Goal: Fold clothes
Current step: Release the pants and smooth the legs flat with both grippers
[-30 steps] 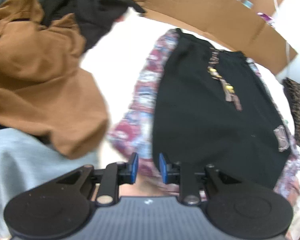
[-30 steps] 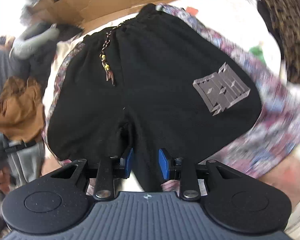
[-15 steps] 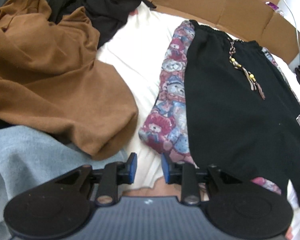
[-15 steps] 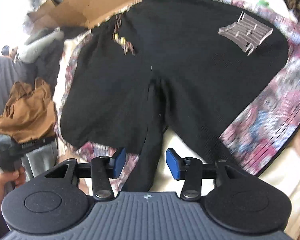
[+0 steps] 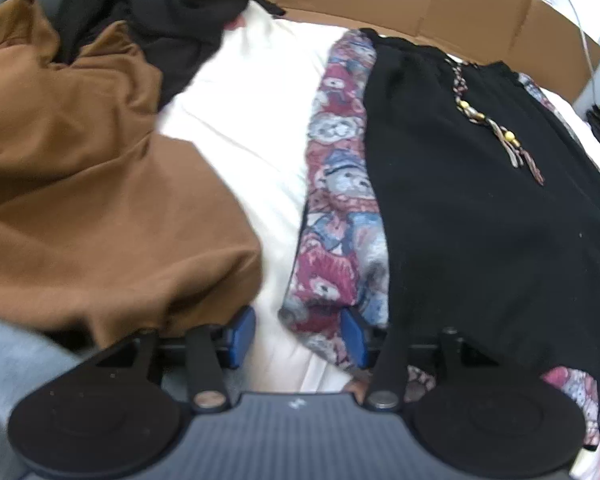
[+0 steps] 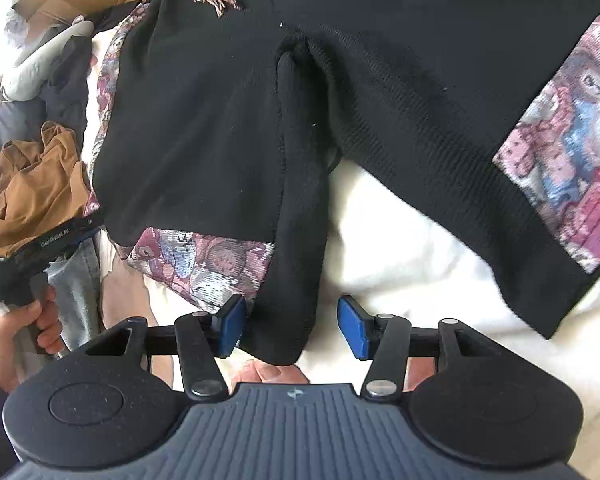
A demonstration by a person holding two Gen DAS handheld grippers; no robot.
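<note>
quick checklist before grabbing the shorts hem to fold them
1. Black shorts spread flat on white bedding: ok.
2. Right gripper, jaws just opening, astride the black hem fold, pads not pressing: ok.
3. Left gripper, jaws just opening, over the teddy-print edge, nothing gripped: ok.
4. Brown garment beside the left gripper, may snag: not ok.
5. Drawstring lying on the front: ok.

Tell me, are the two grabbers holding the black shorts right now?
No, nothing is held. The right gripper has just been opening around a hem of the black shorts, pads not pressing. The left gripper, also just opening, straddles the patterned edge.
</note>
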